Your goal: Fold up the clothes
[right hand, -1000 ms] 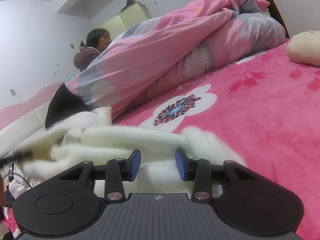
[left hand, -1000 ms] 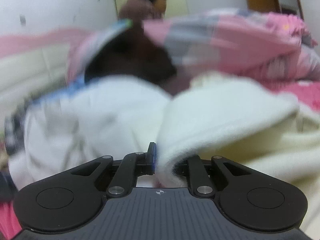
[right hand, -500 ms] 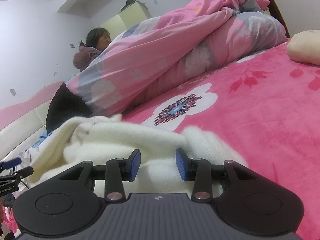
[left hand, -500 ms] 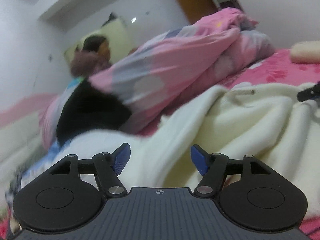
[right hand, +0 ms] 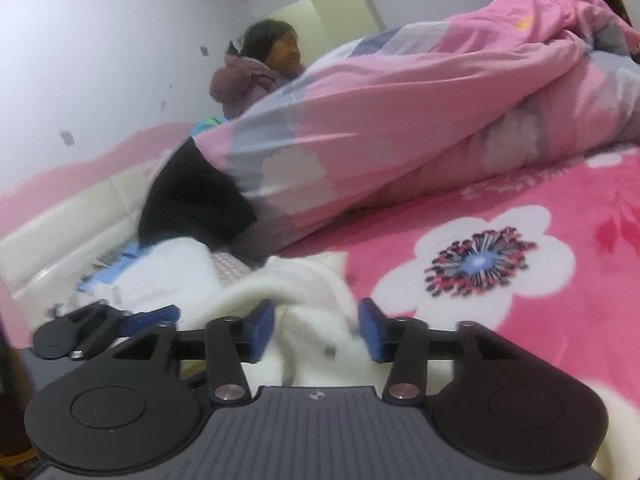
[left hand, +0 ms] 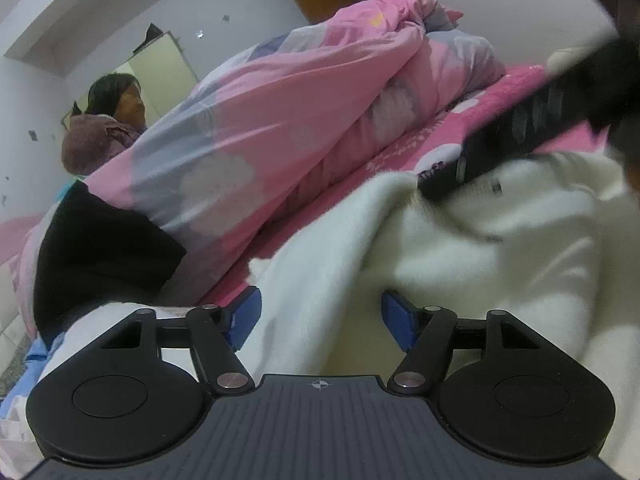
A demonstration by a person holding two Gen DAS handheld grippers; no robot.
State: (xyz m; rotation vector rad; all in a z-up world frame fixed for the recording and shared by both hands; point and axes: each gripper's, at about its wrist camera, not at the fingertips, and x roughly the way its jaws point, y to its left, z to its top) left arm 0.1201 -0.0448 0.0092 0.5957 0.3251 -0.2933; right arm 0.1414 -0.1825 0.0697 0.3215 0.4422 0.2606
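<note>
Here, a cream-white fleecy garment lies crumpled on a bed covered by a pink blanket printed with white flowers. In the left wrist view the garment fills the centre and right foreground; a small label shows on its upper folds. The left tool stands with its blue-padded fingers spread wide, the fabric lying between them without being pinched. The right tool likewise has its jaws parted; a ridge of the garment rises between the pads, which do not clamp it. In the left wrist view the body of the right tool appears as a dark, blurred ribbed bar at upper right, its lower end touching the garment's top folds. In the right wrist view the left tool appears at the lower left edge, beside the garment.

Just behind the garment lie a white and light-blue cloth pile and a black garment. Beyond these, a bulky pink, grey and white patterned duvet stretches across the bed. A person in a mauve jacket sits behind the duvet, before a pale wardrobe and white wall. A cream padded bed edge runs at left.
</note>
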